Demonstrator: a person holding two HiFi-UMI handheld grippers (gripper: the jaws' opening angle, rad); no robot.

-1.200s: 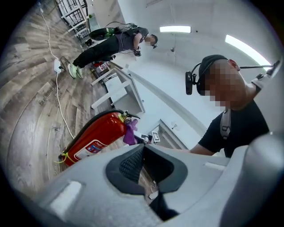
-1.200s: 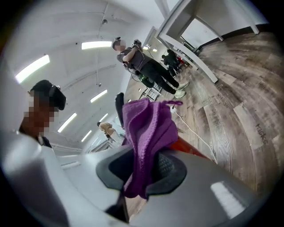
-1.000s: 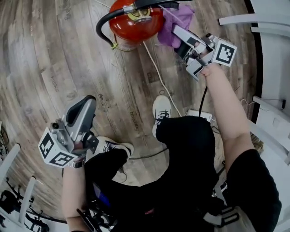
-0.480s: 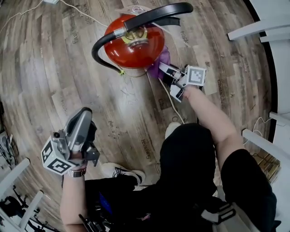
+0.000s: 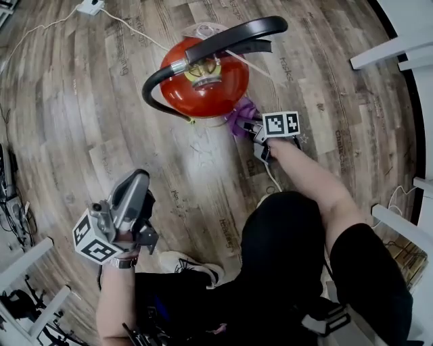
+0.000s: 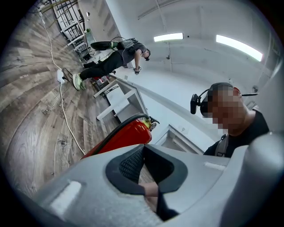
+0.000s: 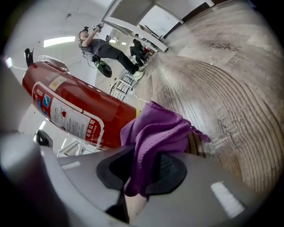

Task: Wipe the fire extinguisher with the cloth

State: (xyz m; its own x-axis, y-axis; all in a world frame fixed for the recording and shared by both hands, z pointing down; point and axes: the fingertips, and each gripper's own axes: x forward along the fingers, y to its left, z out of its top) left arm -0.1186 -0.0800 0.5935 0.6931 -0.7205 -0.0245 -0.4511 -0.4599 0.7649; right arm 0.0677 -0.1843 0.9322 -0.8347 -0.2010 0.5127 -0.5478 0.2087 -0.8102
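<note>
A red fire extinguisher (image 5: 203, 81) with a black hose and handle stands upright on the wooden floor, top centre of the head view. My right gripper (image 5: 249, 127) is shut on a purple cloth (image 5: 240, 116) and holds it low against the extinguisher's right side, near the floor. In the right gripper view the cloth (image 7: 153, 137) bunches between the jaws and touches the red body (image 7: 75, 111) by its label. My left gripper (image 5: 139, 186) hangs shut and empty at lower left, well away; in its own view the extinguisher (image 6: 120, 137) shows beyond the closed jaws.
White furniture legs (image 5: 392, 51) stand at the right edge, a white frame (image 5: 24, 260) at lower left. A white cable and plug (image 5: 88, 8) lie on the floor at top left. My legs and shoe (image 5: 189, 267) fill the lower middle. Another person (image 6: 111, 60) works far off.
My right gripper has slid the cloth down the extinguisher's right side, from near the top to near the floor. The left gripper has sunk a little and stayed shut.
</note>
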